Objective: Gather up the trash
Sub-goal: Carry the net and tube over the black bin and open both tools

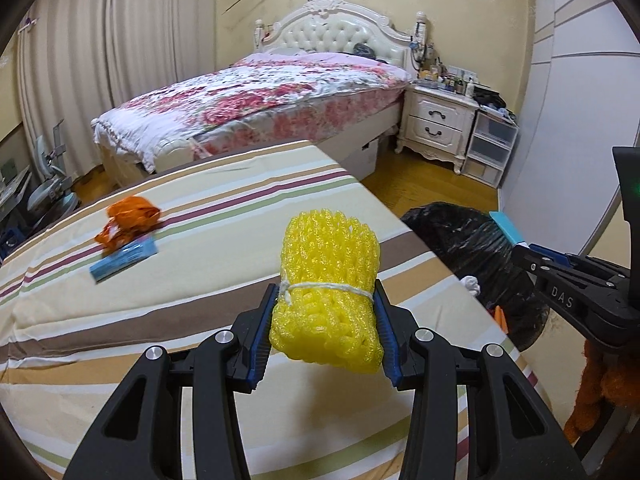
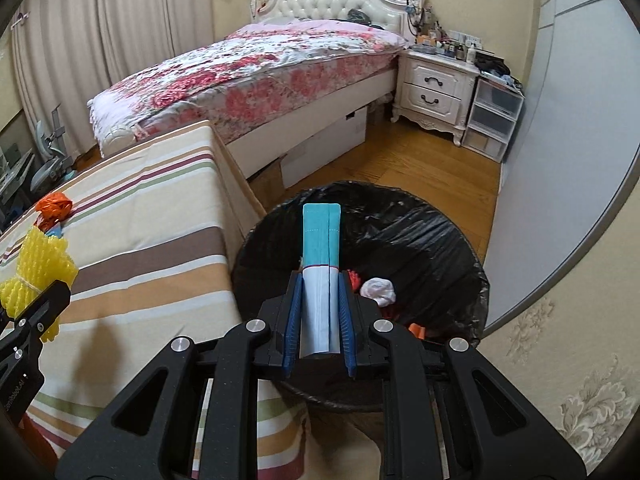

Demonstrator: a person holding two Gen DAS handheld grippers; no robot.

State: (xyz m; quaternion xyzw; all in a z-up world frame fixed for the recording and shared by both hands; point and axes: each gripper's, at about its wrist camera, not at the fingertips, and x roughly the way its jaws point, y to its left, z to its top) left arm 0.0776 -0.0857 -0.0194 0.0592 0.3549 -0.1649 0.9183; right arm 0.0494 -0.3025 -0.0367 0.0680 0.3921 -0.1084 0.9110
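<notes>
My left gripper [image 1: 325,292] is shut on a yellow foam net bundle [image 1: 328,280] tied with white string, held above the striped table [image 1: 160,280]. It also shows in the right wrist view [image 2: 36,272]. My right gripper [image 2: 320,280] is shut on a folded teal and white paper packet [image 2: 321,256], held over the bin lined with a black bag [image 2: 420,232]. An orange crumpled wrapper [image 1: 132,218] and a blue packet [image 1: 124,260] lie on the table at the left.
The bin [image 1: 472,248] stands off the table's right edge and holds a white wad [image 2: 378,290] and orange bits. A bed [image 1: 260,100], a white nightstand [image 1: 438,120] and plastic drawers [image 1: 490,144] stand behind on the wooden floor.
</notes>
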